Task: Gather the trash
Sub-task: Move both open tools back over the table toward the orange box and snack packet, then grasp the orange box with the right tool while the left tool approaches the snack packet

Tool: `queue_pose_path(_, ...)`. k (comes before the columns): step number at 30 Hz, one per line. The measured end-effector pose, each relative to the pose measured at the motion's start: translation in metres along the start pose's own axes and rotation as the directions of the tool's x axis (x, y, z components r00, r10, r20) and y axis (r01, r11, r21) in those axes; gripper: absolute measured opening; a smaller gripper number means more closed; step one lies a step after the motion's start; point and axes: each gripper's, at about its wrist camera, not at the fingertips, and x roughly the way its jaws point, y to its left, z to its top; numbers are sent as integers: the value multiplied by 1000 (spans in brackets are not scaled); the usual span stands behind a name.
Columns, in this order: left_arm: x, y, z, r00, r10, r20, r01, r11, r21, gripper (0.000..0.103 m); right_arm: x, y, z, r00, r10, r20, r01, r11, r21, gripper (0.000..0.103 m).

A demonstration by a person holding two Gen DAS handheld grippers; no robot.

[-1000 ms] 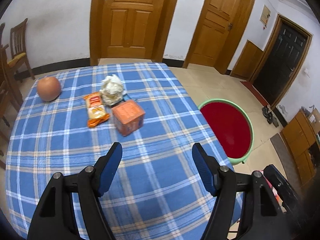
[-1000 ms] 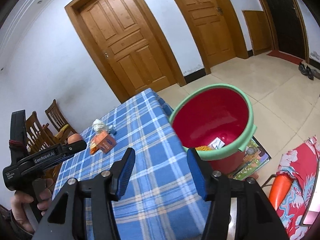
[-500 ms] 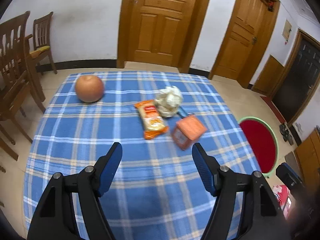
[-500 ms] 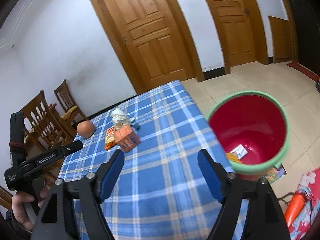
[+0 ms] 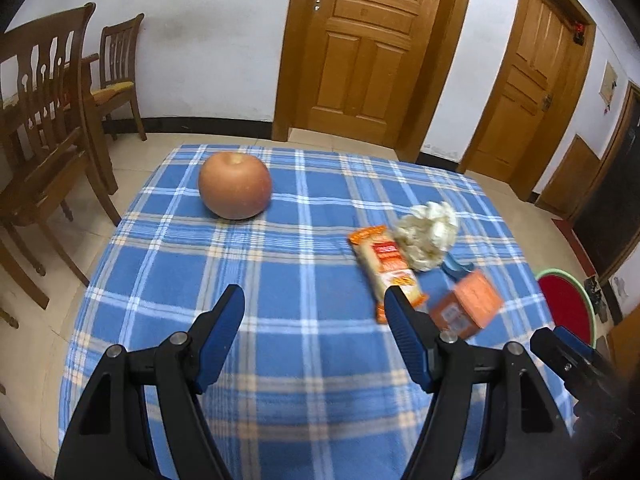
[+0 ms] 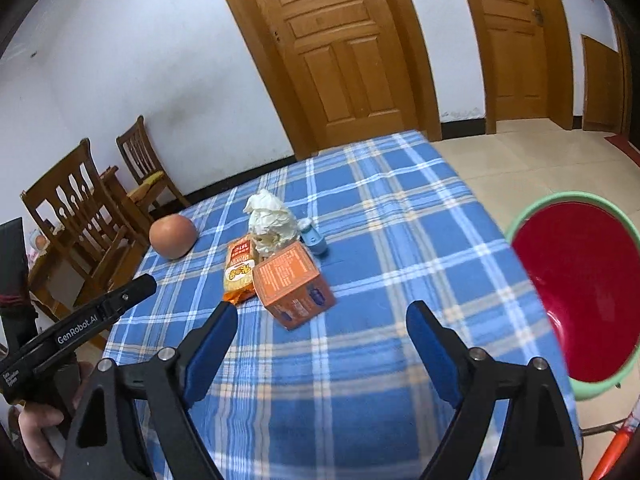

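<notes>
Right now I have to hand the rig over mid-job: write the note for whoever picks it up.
Left tongs: open, empty, over the near part of the checked tablecloth.
Right tongs: open, empty; their jaws have just been opening, with nothing between them.
On the table: orange box, nearest the right tongs; snack packet beside it; crumpled tissue and a small blue item behind; an apple off on its own.
Red bin: on the floor past the table's right edge.
Done: cannot tell from these views.
Left: all the table trash. The box looks like the easiest first pick.
</notes>
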Motion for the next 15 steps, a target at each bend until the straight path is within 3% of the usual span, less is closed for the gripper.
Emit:
queue_pose_path(4, 18, 11, -3, 1000, -18, -25, 17, 999, -37, 72, 23, 9, 5, 999, -39, -31, 37, 998, -42, 88)
queue_pose_path(15, 28, 22, -13, 999, 8, 43, -7, 1000, -26, 72, 53, 26, 8, 997, -68, -32, 65, 994, -85, 88)
